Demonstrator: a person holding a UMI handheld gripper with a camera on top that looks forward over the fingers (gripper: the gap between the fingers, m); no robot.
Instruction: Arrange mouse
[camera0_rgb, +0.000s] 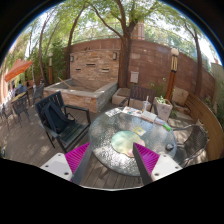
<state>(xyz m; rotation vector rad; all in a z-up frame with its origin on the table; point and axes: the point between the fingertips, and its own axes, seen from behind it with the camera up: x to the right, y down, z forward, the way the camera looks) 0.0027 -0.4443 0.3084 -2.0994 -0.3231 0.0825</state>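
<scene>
My gripper (112, 154) is open and holds nothing. Its two fingers with magenta pads (78, 156) are spread wide above the near rim of a round glass table (100, 160). A pale round mat-like sheet (128, 140) lies on the table just ahead of the fingers. Small white items (148, 116) lie on the far side of the table. I cannot make out a mouse from here.
A black chair (58, 118) stands left of the table. A potted plant (162, 103) is beyond the table at the right. A stone counter (85, 95) and a brick wall (150, 60) stand behind. Wooden decking lies below.
</scene>
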